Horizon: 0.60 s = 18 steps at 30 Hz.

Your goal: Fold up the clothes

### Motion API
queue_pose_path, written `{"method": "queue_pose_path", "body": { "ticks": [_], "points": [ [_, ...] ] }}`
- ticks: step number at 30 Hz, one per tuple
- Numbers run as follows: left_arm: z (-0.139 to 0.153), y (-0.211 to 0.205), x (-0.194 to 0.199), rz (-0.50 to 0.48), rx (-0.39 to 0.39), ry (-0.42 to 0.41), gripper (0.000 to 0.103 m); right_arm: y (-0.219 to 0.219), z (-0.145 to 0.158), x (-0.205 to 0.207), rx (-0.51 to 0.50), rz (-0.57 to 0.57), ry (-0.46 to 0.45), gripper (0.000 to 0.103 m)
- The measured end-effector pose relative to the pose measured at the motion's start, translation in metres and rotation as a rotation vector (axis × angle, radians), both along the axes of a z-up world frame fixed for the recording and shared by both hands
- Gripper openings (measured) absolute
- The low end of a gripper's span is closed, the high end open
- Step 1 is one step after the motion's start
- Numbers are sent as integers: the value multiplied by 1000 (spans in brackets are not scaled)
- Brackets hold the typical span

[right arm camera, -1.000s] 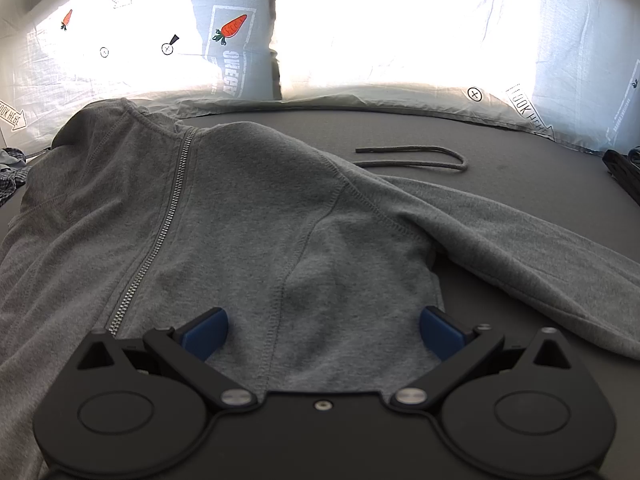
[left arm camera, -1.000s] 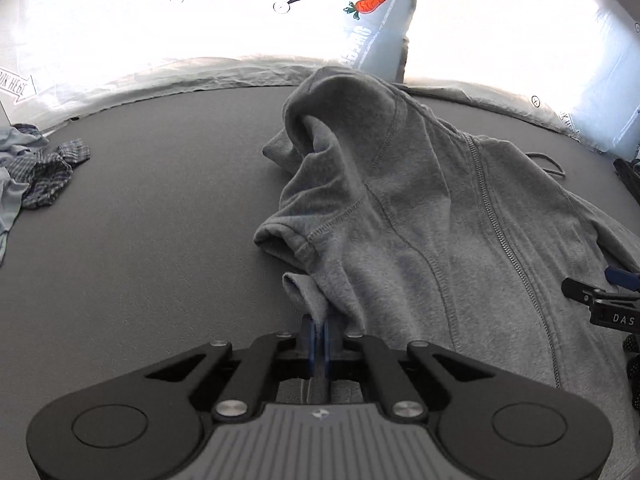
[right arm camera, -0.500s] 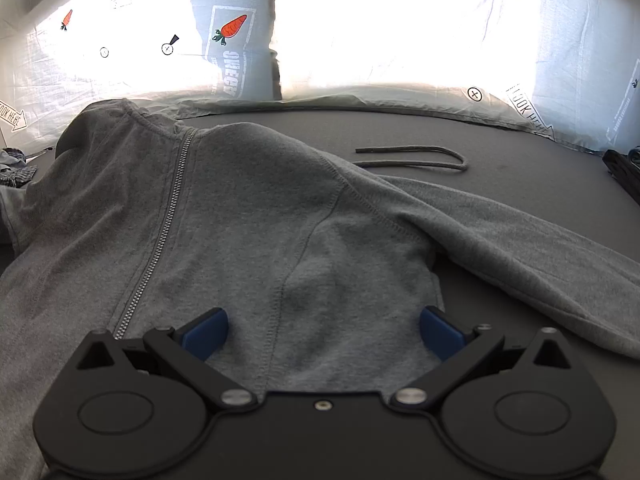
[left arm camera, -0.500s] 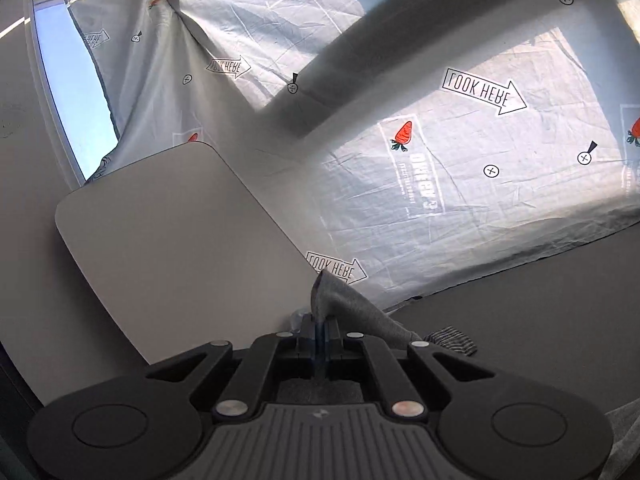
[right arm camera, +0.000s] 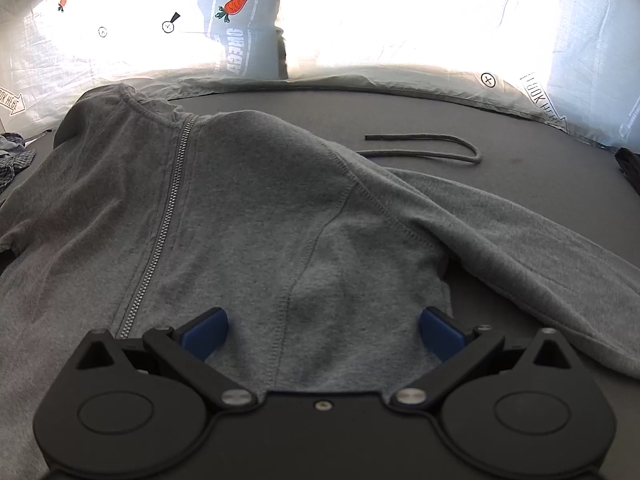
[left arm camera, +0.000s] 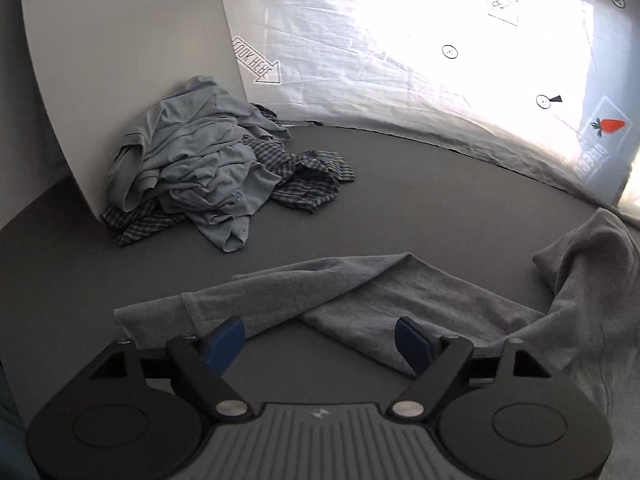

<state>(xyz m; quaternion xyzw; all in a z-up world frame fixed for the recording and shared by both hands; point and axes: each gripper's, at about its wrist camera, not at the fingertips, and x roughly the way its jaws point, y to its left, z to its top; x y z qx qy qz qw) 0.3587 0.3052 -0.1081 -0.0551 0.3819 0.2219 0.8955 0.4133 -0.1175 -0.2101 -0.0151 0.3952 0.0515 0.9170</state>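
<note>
Grey cotton zip-front hoodie: spread flat on the dark grey tabletop, one sleeve stretched out to the left.
Left claw: opening, blue pads wide, over the sleeve, nothing pinched.
Right claw: spread wide over the hem, pinching nothing.
Crumpled pale blue and checked clothes: heaped far left.
Loose dark cord: far right.

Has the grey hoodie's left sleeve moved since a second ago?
Yes. The sleeve, bunched against the hoodie before, now lies stretched out toward the clothes pile.
</note>
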Motion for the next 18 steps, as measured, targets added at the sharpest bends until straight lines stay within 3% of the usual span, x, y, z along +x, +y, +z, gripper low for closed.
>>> {"method": "queue_pose_path", "body": {
  "ticks": [6, 10, 13, 15, 18],
  "points": [
    [-10, -78, 47, -292, -46, 27, 98, -1, 7, 22, 10, 5, 73, 103],
    [-12, -112, 75, -459, 20, 42, 103, -6, 33, 35, 72, -12, 15, 96],
    [-23, -138, 96, -536, 95, 79, 103, -7, 58, 55, 98, -40, -69, 97],
    [-36, -148, 107, -560, 102, 107, 103, -7, 69, 76, 133, -28, -104, 97],
    [-57, -154, 119, -536, 71, 166, 103, -3, 69, 112, 175, -37, -81, 81]
  ]
}}
